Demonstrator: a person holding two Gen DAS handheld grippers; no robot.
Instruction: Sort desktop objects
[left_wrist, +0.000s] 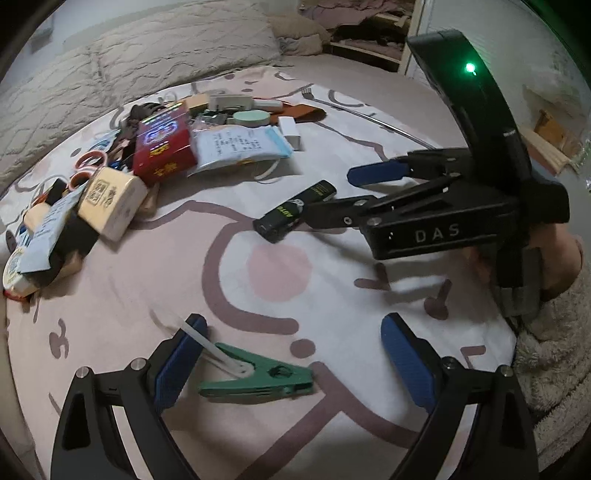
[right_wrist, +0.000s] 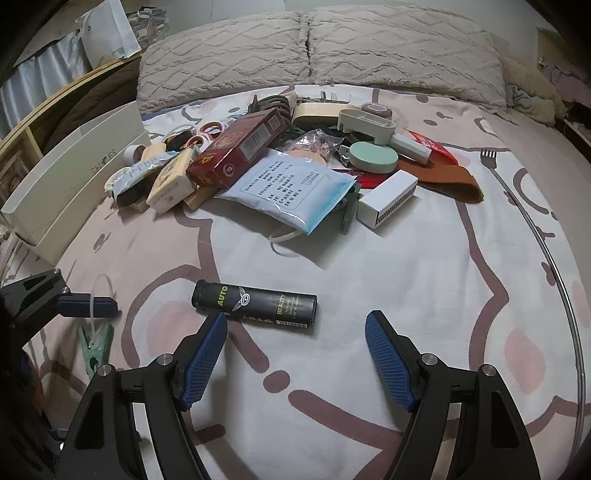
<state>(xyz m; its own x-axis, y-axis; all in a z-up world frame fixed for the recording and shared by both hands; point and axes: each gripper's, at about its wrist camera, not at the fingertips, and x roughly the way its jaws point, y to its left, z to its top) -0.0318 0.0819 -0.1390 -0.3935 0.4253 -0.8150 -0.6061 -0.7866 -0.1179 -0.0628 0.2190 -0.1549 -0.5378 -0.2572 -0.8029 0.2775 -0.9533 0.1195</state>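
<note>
Gaping wide, the right gripper (right_wrist: 295, 354) holds nothing; its blue pads (right_wrist: 205, 354) stand well apart above the sheet (right_wrist: 406, 266), and the black tube (right_wrist: 255, 304) marked AUTO and BEAUTY lies flat just ahead of them, its near side close beside the left pad's tip, though touch cannot be told. From the left wrist view the same gripper reaches in from the right, one finger over the tube's end, a hand and fleecy sleeve (left_wrist: 554, 362) behind it. The left gripper (left_wrist: 291, 354) is likewise spread wide and grips nothing; a green clip (left_wrist: 258, 376) with a white loop lies on the sheet between its pads, nearer the left pad (left_wrist: 177, 362), the loop running up against that pad's tip. Beyond the tube sits the heap of things: a pale blue packet (right_wrist: 291, 192) printed with text, a red box (right_wrist: 236, 155) leaning on it, a cream block (right_wrist: 171, 182) to the left, a white box (right_wrist: 388, 199) to the right, a round green tin (right_wrist: 373, 157) behind it, and a brown pouch (right_wrist: 447, 181) further right. Rolls of tape (right_wrist: 208, 131) lie at the heap's far left. A long metal fork (right_wrist: 489, 155) stretches along the sheet's right edge. Two pillows (right_wrist: 314, 55) rest behind the heap, and a white bin (right_wrist: 74, 184) stands at the left.
</note>
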